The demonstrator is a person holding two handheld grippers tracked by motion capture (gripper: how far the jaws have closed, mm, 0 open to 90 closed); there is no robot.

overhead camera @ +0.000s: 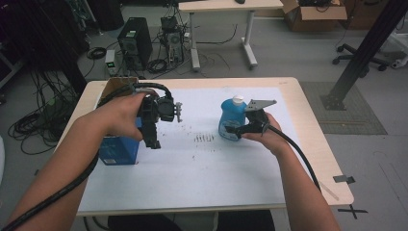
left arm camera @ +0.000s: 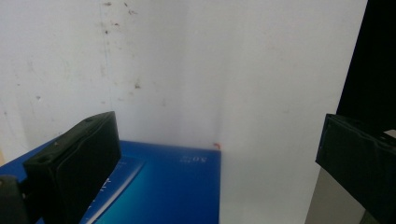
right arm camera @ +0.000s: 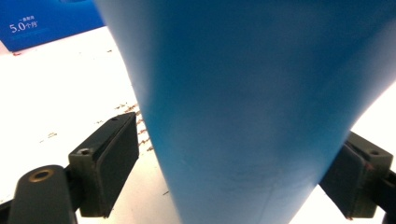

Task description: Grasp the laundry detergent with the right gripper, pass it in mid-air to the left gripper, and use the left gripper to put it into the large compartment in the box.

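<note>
- Standing upright on the white sheet (overhead camera: 202, 163) that covers the table (overhead camera: 308, 144), a blue bottle (overhead camera: 231, 120) with a white cap (overhead camera: 237, 100) is a little right of the table's middle.
- From the right, the right gripper (overhead camera: 235, 129) reaches level to the lower body of the bottle.
- In the right gripper view the blue body (right arm camera: 252, 107) sits between the two black jaws; the right jaw seems to touch it, but a narrow gap is visible at the left jaw, so the jaws surround the bottle and are not yet clamped on it.
- Dark specks (overhead camera: 204, 138) lie on the sheet just left of the bottle.
- Farther left, the left gripper (overhead camera: 153, 143) points downward above the sheet, near the left edge of the table.
- Its jaws are spread wide with nothing between them.
- Just beside it a blue box (overhead camera: 118, 150) stands on the sheet; the left gripper view shows its blue surface (left arm camera: 177, 186) below the jaws.
- Behind the blue box is an open cardboard box (overhead camera: 115, 86).
</note>
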